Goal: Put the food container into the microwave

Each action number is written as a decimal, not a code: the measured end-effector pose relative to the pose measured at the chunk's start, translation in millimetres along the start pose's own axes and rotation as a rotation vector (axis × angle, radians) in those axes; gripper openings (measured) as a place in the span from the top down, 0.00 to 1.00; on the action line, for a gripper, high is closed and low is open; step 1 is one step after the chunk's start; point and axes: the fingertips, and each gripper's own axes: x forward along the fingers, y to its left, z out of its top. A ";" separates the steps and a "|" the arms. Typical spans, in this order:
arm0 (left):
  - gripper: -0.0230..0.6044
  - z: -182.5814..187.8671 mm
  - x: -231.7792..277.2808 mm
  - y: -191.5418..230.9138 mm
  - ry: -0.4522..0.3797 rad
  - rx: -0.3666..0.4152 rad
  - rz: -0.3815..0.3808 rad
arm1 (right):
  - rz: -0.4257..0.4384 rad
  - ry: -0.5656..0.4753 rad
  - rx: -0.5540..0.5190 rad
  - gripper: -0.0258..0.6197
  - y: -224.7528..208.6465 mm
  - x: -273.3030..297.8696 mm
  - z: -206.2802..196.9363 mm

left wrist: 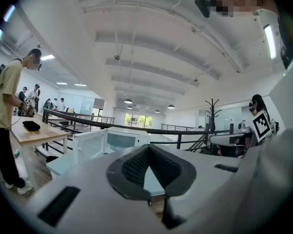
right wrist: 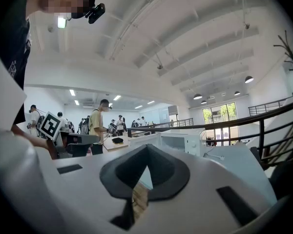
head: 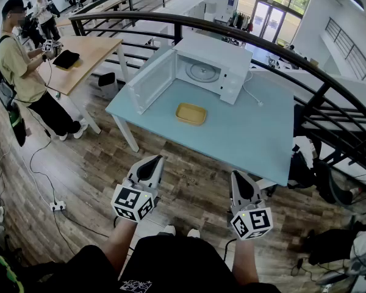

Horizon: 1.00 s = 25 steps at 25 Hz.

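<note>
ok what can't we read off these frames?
- Container: whether it is lidded and what is inside. Too small in the head view.
- Container in both gripper views: not seen. The bodies of the left gripper and right gripper fill the lower frame.
- Microwave controls: too small in the head view, washed out in the gripper views.
- Door outer face: turned away from the head view.
</note>
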 end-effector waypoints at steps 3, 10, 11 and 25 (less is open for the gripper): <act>0.95 1.8 -3.2 4.9 -0.007 0.002 0.000 | 0.003 0.000 -0.011 0.95 6.7 2.5 0.7; 0.95 3.8 -8.9 17.4 -0.019 0.000 -0.033 | -0.003 -0.028 0.010 0.95 20.2 9.6 4.2; 0.95 3.9 -10.0 20.0 -0.020 -0.005 -0.036 | -0.005 -0.026 0.011 0.95 22.4 11.0 4.4; 0.95 4.7 -23.7 49.5 -0.033 0.014 -0.030 | -0.007 -0.026 0.005 0.95 54.0 25.8 1.2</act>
